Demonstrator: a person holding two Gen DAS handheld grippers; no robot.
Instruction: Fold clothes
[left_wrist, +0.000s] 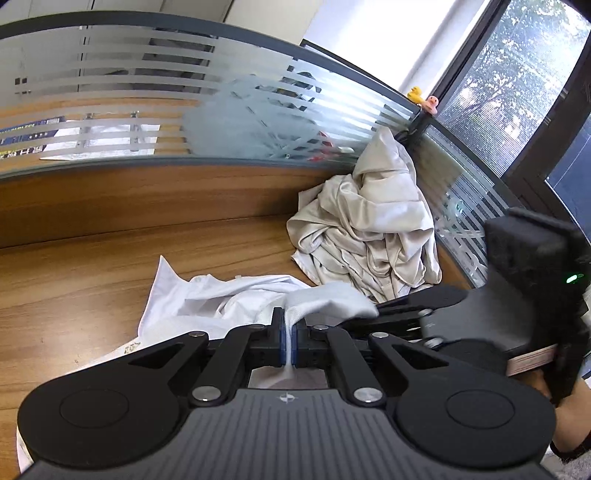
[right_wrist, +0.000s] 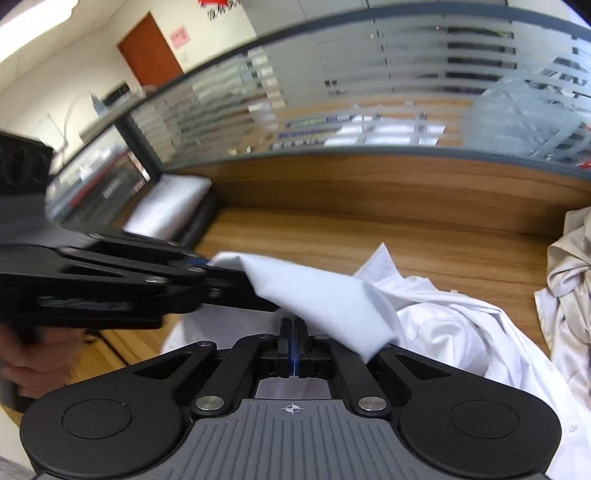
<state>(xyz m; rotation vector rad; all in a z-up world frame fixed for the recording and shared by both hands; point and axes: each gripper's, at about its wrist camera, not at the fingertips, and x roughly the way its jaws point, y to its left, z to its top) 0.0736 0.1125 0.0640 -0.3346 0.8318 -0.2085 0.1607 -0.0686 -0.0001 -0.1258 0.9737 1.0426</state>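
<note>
At the bottom centre of the left wrist view, the left gripper (left_wrist: 287, 325) has its jaws clenched on a fold of the white shirt (left_wrist: 207, 299); the cloth passes between the blue pads and hangs out below them. From that pinch point the fabric rises toward 1 o'clock, where the right gripper (left_wrist: 373, 308) enters from 3 o'clock with its tip against the same fold. A hand (left_wrist: 565, 413) holds that gripper's body at 4 o'clock.

In the right wrist view, the right gripper (right_wrist: 294, 328) has its pads pressed together. A thin white edge shows in the slot behind them, and a flap of the white shirt (right_wrist: 325, 299) lies over its right finger, so the jaws are closed on the shirt edge. The left gripper (right_wrist: 218, 267) reaches in from 9 o'clock, its tip buried in the same flap, with a hand (right_wrist: 33, 362) on its body at 8 o'clock.

The rest of the white shirt lies crumpled on the wooden desk (left_wrist: 92, 266), spreading from 10 o'clock to 12 o'clock of the left gripper. Further out, at 1 o'clock in the left view, a cream garment (left_wrist: 373, 221) is heaped in the desk corner, near the shirt. A frosted glass partition (left_wrist: 147, 92) bounds the desk at 12 o'clock. Two toy ducks (left_wrist: 423, 98), one yellow and one pink, sit on its top rail at 1 o'clock. In the right view, a folded white stack (right_wrist: 166, 206) lies at 10 o'clock, against the side partition.
</note>
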